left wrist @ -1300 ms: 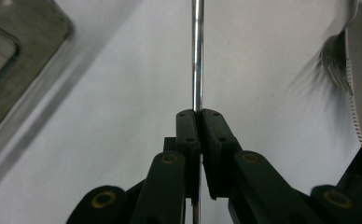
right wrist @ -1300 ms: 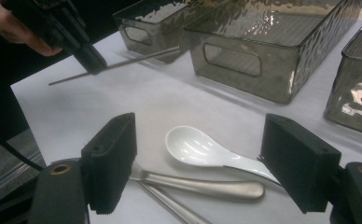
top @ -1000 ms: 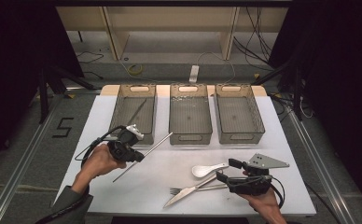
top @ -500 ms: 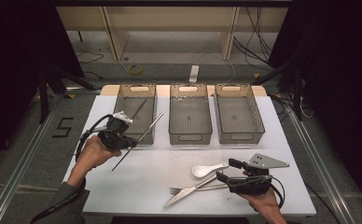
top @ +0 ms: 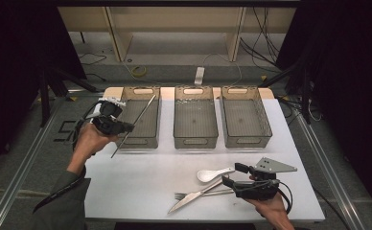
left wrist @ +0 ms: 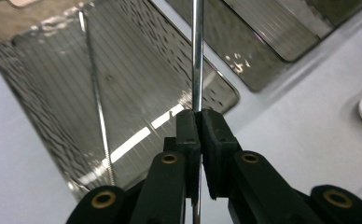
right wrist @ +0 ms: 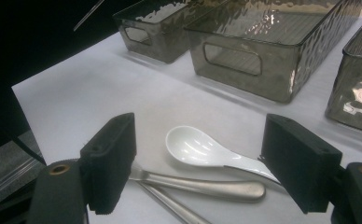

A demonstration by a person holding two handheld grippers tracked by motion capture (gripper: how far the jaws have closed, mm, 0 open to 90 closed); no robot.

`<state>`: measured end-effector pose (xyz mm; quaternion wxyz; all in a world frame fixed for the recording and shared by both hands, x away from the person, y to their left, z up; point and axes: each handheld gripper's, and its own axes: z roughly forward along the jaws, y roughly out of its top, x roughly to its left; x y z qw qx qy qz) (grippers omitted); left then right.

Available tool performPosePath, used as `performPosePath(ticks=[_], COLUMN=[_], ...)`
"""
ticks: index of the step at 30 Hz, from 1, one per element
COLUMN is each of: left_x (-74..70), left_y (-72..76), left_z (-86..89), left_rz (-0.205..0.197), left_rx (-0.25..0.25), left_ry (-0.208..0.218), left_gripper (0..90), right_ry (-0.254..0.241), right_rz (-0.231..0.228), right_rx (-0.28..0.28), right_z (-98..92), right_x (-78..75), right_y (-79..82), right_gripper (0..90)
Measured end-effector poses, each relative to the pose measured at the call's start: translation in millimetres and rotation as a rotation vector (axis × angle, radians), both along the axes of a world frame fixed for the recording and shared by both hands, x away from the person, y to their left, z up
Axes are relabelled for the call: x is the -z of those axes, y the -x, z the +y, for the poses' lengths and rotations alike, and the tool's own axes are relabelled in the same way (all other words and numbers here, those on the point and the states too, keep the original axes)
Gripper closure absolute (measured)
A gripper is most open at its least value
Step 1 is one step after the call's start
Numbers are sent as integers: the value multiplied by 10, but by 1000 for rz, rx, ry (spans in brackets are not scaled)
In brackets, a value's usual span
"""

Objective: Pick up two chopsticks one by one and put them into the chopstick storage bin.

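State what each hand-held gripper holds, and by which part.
The left hand-held gripper clamps a thin metal rod partway along its length. The right hand-held gripper is open, holding nothing.

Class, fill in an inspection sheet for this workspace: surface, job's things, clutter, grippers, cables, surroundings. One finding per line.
Surface: white rectangular table, flat.
Job's things: three smoky translucent plastic bins in a row at the far edge; thin metal chopstick held tilted over the left bin, another chopstick lying inside it; white ceramic spoon, steel fork and steel knife near the front.
Clutter: nothing seen.
Grippers: left gripper shut on the chopstick; right gripper open, jaws either side of the spoon.
Cables: black cable loops from the right gripper; more on the floor behind.
Surroundings: wooden frame beyond the table, dark curtains.
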<state>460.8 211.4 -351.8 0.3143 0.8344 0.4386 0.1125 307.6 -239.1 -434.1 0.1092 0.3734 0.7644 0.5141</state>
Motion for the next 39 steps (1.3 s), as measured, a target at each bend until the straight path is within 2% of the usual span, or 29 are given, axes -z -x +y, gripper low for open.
performPosePath(ticks=[6,8,12,21,26,35,37,39], left_x=[-88,-94,-102,-112,-106,-32,-7,27], left_y=[-181,-238,-363,-579,-640,-735,-748,-762], left_z=[34,43,43,33,19,28,51,57], left_rz=[-11,-9,-11,-40,-46,-76,-75,-73], left_rx=[-30,-22,-38,-83,-95,-131,-133,-140], left_ry=[1,13,21,37,19,25,48,32], left_gripper=[853,853,853,853,853,852,852,852], right_ry=[-1,-2,-3,-4,-6,-8,-7,-8], right_rz=[-1,-2,-2,-1,-2,-1,1,1], right_rx=[-1,-1,-1,-3,-5,-5,-4,-5], right_z=[1,-1,-3,-2,-4,-7,-6,-8], right_x=[-4,-4,-3,-4,-4,-3,0,-1], right_y=[3,3,1,3,3,1,1,2], right_gripper=[273,274,273,273,273,274,273,273])
